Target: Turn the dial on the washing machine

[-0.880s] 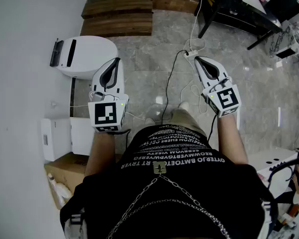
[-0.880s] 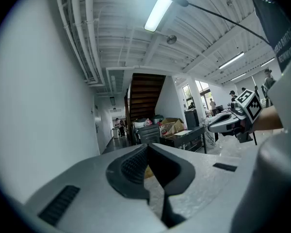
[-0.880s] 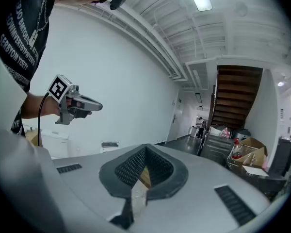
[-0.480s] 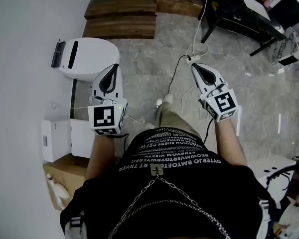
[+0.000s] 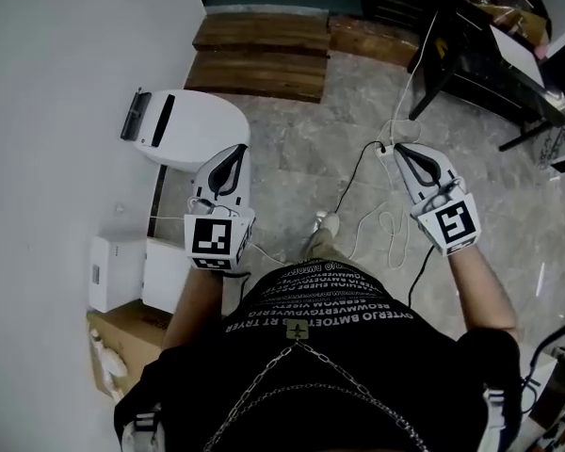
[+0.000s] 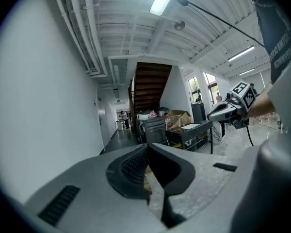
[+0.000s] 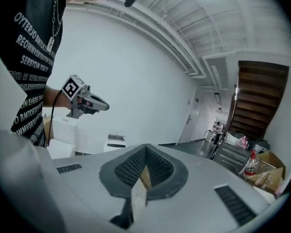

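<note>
Step in hand: the approach, by my reading; neither pair of tongs touches anything, and the turning has not begun.
Left tongs [image 5: 235, 149]: pressed together on nothing, held out level in the air in front of the person.
Right tongs [image 5: 400, 147]: pressed together too, nothing between them, well apart from the left pair and above the grey stone floor [image 5: 301, 130].
Task's thing: a white rounded plastic appliance [image 5: 184, 125] stands at the left edge of the floor, against the white wall [image 5: 66, 92], just beside the tip of the left tongs in the head view. It is probably the washing machine.
Next move: bring one pair down to the dark panel [image 5: 146, 116] on the appliance's far left side, find the dial, spread the tongs and close them round it.
Hard to make out: no dial shows in any view, and the panel is too small to read. The person's body hides the near floor. A brown cardboard box [image 5: 122, 332] is partly covered at the lower left.
</note>
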Action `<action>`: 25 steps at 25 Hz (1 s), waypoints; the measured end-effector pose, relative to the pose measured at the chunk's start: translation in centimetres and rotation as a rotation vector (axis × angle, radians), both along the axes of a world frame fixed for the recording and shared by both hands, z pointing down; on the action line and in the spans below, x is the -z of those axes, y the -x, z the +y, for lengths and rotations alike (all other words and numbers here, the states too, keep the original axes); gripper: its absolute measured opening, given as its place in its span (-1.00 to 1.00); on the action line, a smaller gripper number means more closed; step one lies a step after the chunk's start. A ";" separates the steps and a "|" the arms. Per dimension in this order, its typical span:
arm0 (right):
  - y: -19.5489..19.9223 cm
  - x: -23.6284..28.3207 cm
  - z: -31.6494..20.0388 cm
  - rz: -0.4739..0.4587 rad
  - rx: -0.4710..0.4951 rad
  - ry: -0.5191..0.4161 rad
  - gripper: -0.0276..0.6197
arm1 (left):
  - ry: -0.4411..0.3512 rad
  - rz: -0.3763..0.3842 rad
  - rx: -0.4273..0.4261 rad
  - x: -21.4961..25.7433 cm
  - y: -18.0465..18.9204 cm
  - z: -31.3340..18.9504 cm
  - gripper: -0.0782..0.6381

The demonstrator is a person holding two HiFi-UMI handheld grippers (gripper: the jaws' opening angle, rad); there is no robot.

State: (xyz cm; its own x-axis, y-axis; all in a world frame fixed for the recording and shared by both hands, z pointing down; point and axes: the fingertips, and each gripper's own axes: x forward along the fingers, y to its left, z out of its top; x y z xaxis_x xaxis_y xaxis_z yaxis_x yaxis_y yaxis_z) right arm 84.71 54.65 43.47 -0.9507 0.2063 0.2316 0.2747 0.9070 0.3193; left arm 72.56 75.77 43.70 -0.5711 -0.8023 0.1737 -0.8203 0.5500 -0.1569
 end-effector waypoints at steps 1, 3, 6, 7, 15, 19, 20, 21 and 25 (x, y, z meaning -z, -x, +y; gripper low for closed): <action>0.8 0.1 -0.7 -0.019 -0.002 0.012 -0.92 | 0.004 0.002 -0.002 -0.2 0.7 -1.0 -0.76; 2.6 0.1 -1.8 -0.062 -0.030 0.058 -0.92 | 0.006 0.014 -0.009 -0.6 2.1 -2.9 -0.76; 4.7 -1.1 -3.7 -0.082 -0.097 0.131 -0.92 | 0.008 0.012 -0.035 -1.0 4.5 -5.7 -0.76; 5.3 -1.9 -4.5 -0.070 -0.118 0.153 -0.92 | 0.012 0.008 -0.043 -1.2 5.2 -6.6 -0.76; 8.6 -4.6 -12.0 0.028 -0.245 0.357 -0.92 | -0.005 0.040 -0.076 -0.8 9.2 -13.9 -0.76; 10.2 -2.4 -13.5 -0.002 -0.145 0.299 -0.92 | -0.011 0.021 -0.087 0.3 10.6 -17.7 -0.76; 10.6 -2.2 -14.0 -0.010 -0.132 0.291 -0.92 | -0.017 0.016 -0.091 0.5 10.8 -18.7 -0.76; 11.1 -2.1 -14.7 -0.016 -0.126 0.293 -0.92 | -0.026 0.012 -0.094 0.7 11.1 -19.6 -0.76; 12.9 -2.2 -16.5 -0.018 -0.113 0.348 -0.92 | -0.028 0.006 -0.118 1.1 11.1 -22.0 -0.76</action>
State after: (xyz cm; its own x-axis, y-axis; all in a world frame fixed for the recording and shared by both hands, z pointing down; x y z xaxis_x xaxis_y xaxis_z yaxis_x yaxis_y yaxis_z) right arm 71.86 38.12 45.69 -0.9753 0.1631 0.1491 0.1635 0.9865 -0.0100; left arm 61.47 53.73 42.64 -0.4714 -0.8685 0.1534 -0.8805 0.4536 -0.1374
